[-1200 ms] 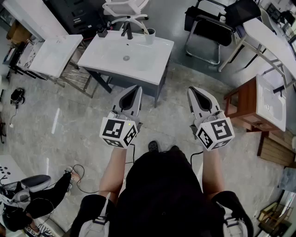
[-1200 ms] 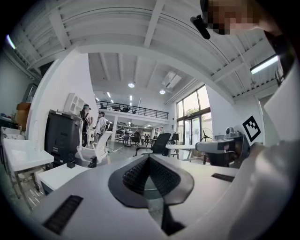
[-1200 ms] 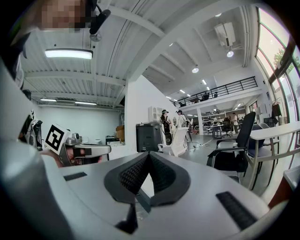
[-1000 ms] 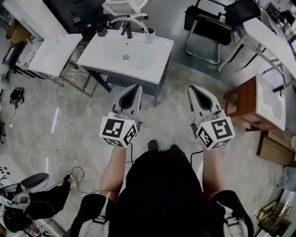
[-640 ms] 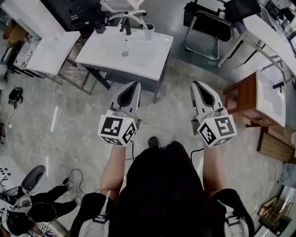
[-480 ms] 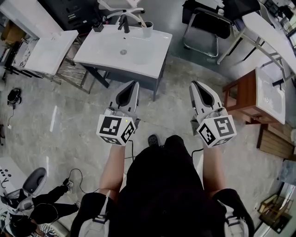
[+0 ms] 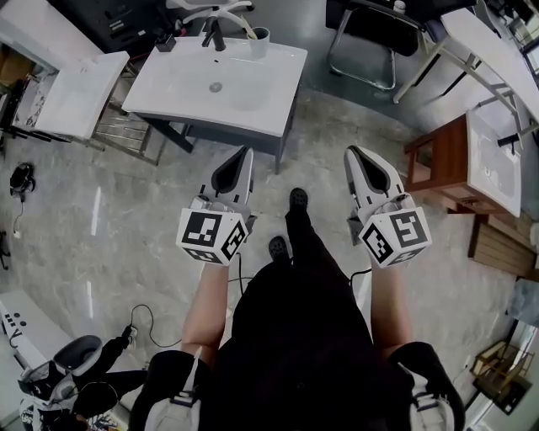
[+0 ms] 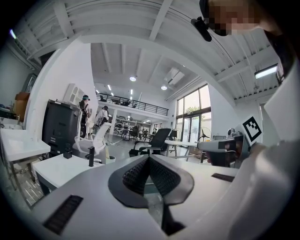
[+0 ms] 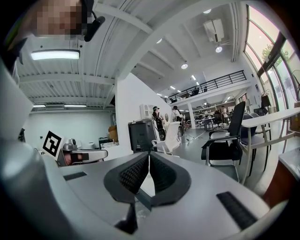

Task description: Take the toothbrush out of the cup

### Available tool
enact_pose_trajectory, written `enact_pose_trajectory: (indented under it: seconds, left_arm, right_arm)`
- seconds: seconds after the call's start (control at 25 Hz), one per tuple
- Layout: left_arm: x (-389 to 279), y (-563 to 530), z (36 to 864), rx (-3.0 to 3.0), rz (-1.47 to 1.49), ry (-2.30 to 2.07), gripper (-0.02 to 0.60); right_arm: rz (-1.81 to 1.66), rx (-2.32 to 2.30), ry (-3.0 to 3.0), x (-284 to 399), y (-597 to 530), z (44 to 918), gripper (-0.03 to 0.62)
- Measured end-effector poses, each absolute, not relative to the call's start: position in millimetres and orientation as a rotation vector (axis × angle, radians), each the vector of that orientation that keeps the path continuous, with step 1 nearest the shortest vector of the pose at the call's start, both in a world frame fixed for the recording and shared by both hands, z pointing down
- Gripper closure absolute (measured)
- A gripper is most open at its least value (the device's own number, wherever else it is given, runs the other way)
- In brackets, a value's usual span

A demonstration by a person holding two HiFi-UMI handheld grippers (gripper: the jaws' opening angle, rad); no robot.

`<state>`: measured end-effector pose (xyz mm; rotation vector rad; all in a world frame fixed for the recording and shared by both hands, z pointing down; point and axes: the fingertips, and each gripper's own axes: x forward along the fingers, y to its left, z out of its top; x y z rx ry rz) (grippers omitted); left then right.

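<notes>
A white cup point(image 7: 259, 39) with a toothbrush point(image 7: 249, 26) leaning in it stands at the back right corner of the white sink basin point(image 7: 253, 93), beside the black faucet point(image 7: 216, 35). My left gripper point(image 7: 246, 152) and right gripper point(image 7: 349, 153) hover side by side over the floor, well short of the basin, pointing toward it. Both are shut with nothing between the pads. In the left gripper view the shut jaws meet in the middle, with the faucet point(image 8: 91, 156) and cup point(image 8: 110, 159) small and far off. The right gripper view shows its pads point(image 9: 133, 174) pressed together.
A second white basin point(image 7: 67, 80) on a rack stands at left. A wooden stand with a basin point(image 7: 472, 164) is at right, a black chair point(image 7: 370, 38) and white table point(image 7: 497, 63) behind it. My foot point(image 7: 298, 199) is stepping on the marble floor. Another person point(image 7: 76, 391) crouches at bottom left.
The sink has slid up and left in the head view as I step forward; a foot now shows between the grippers. Both grippers sank a little and stayed shut.
</notes>
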<state>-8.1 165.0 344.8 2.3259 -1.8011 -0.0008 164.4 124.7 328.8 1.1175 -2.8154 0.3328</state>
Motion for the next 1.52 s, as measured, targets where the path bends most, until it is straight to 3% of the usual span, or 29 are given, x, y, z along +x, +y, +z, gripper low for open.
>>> enact_pose_trajectory:
  seconds: [0.84,1.52]
  left_arm:
    - [-37,9,343,2.251,0.065,-1.939,0.566]
    - [-54,-43,361,2.084,0.084,-2.055,0.566]
  right_arm:
    - [0.417,0.952,-2.913,112,-52,345,0.562]
    - [0.486,0.764,-2.926,84,-114,365,0.562]
